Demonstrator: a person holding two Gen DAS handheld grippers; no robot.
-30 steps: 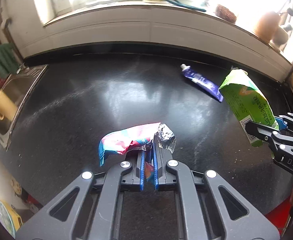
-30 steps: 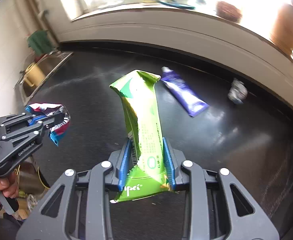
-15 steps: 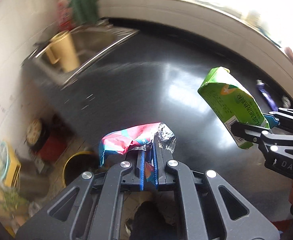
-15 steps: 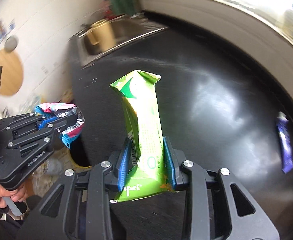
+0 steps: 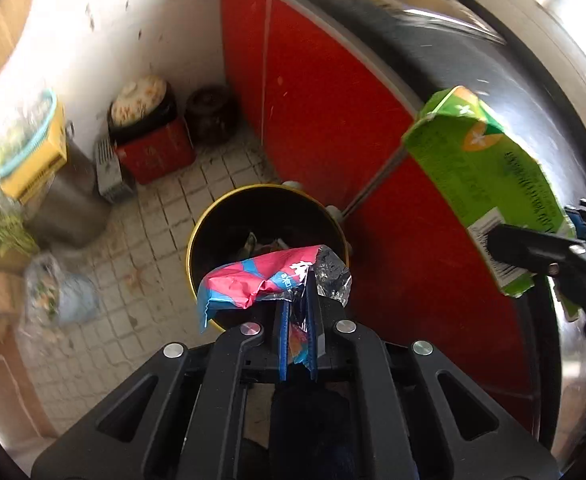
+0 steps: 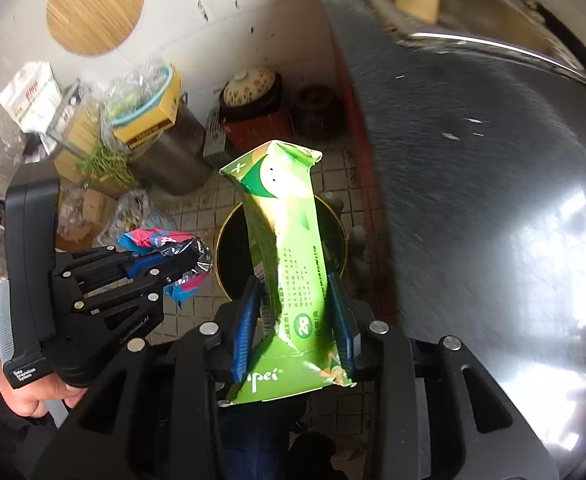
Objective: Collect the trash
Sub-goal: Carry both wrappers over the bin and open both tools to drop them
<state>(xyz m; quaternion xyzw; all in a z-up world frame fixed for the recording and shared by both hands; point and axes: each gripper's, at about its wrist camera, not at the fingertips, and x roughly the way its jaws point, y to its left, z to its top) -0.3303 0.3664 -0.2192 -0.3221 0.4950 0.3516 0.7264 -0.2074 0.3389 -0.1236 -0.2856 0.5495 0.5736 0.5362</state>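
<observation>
green carton — "20", "pei" | left gripper — "GenRobot.AI"

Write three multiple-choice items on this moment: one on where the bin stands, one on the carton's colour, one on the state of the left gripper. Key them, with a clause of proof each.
1. Where does the yellow-rimmed bin stand?
A. on the tiled floor beside the red cabinet doors
B. on the black counter
C. in the sink

2. What colour is the carton in the right gripper?
A. blue
B. green
C. white

3. In what state is the left gripper?
A. open, with nothing in it
B. shut, with nothing in it
C. shut on the pink and blue wrapper

Key: 1 A, the bin sits on the floor tiles at the foot of the red cabinet doors; 2 B, its printed faces are green; 3 C, the wrapper is pinched between the blue pads.
</observation>
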